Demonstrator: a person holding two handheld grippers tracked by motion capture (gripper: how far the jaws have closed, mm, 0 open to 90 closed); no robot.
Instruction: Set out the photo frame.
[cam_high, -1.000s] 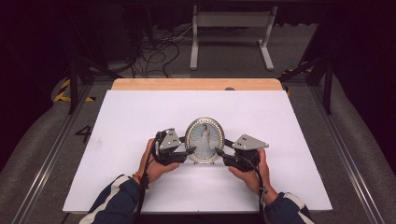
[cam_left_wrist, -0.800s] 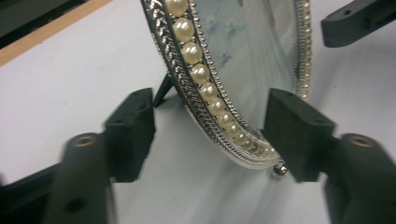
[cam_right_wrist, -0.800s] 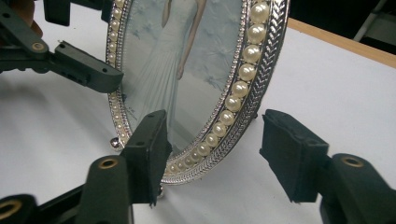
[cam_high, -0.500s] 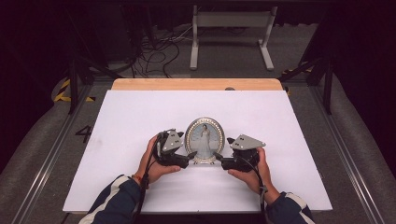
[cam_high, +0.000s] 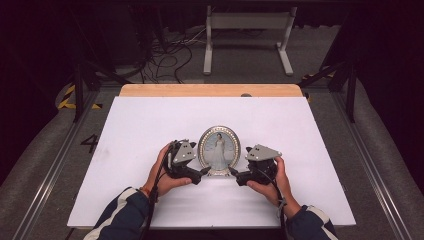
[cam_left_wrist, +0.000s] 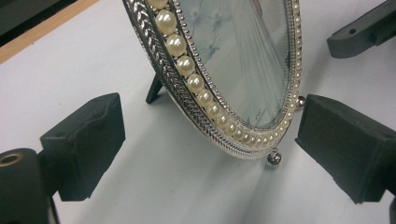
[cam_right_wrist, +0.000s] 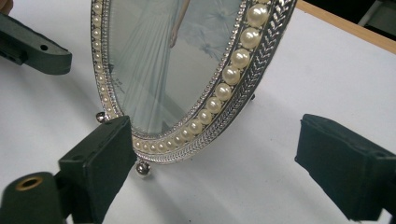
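An oval frame (cam_high: 219, 150) with a pearl rim stands upright at the lower middle of the high view, on the white table (cam_high: 150, 125), propped by a dark strut behind it and resting on small ball feet. The left gripper (cam_high: 202, 172) sits just left of the frame's base and the right gripper (cam_high: 234, 173) just right of it, each held in a hand coming up from the bottom edge. Both have just been opening: their jaws now stand wide apart, with the frame's lower edge between them but the pads off it. In the left gripper view the frame (cam_left_wrist: 224, 79) leans across the upper middle, clear of both pads. In the right gripper view the frame (cam_right_wrist: 187, 74) fills the upper middle, and the left pad stands just in front of its lower rim; whether they touch I cannot tell.
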